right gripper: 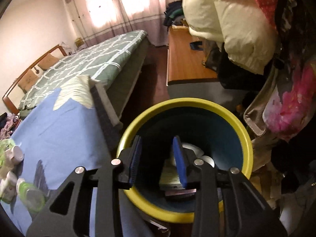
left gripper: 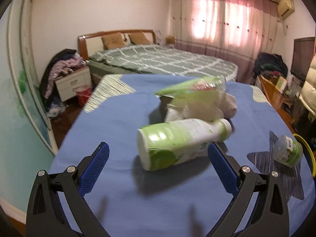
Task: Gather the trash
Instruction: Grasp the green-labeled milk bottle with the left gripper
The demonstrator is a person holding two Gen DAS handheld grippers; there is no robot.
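Observation:
A green-and-white plastic bottle (left gripper: 177, 140) lies on its side on the blue cloth (left gripper: 118, 122), just ahead of my left gripper (left gripper: 158, 150), which is wide open and empty around its near end. Behind it lie a green wrapper (left gripper: 189, 86) and crumpled white tissue (left gripper: 209, 106). A small clear bottle with a green label (left gripper: 288, 152) lies at the right. My right gripper (right gripper: 158, 144) hangs over the yellow-rimmed bin (right gripper: 244, 130), jaws partly open with nothing between them. White cups (right gripper: 205, 159) and paper lie in the bin. The small bottle also shows at the right wrist view's lower left (right gripper: 31, 195).
The bin stands off the table's right edge, its rim showing in the left wrist view (left gripper: 308, 150). A green plaid bed (left gripper: 158, 61) lies beyond the table. A wooden desk (right gripper: 185, 59), a cream jacket (right gripper: 227, 19) and piled clothes crowd the right side.

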